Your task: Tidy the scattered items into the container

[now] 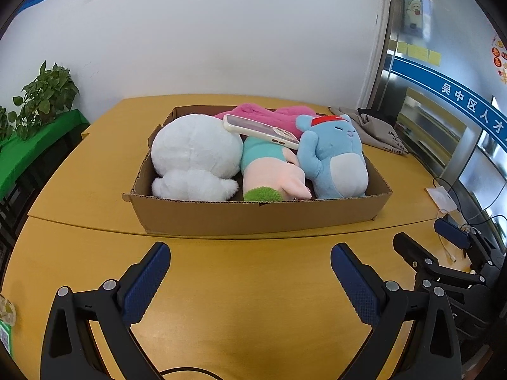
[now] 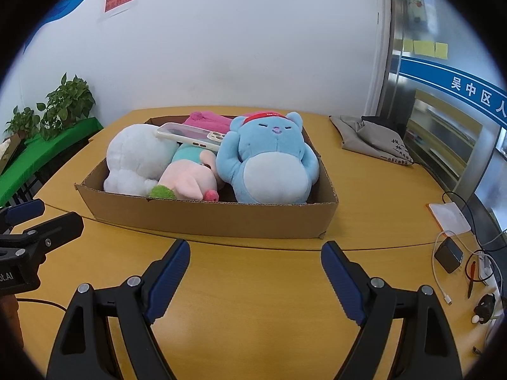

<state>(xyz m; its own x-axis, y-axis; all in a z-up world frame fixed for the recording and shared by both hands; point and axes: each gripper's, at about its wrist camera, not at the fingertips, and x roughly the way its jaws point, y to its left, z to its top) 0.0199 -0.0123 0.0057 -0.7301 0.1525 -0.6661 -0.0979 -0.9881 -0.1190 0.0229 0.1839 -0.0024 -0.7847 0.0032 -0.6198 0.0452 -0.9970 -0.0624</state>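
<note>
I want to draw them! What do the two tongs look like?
Both tongs, left and right, match: black plastic frames with cut-out holes and round silver bolts. Each finger carries a dark blue bumpy pad. A thin black cable curls beneath the left one. White lettering marks the left one's side.

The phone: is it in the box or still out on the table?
In the box. The phone lies tilted across the plush toys, propped on the white plush and blue plush, inside the cardboard box.
</note>
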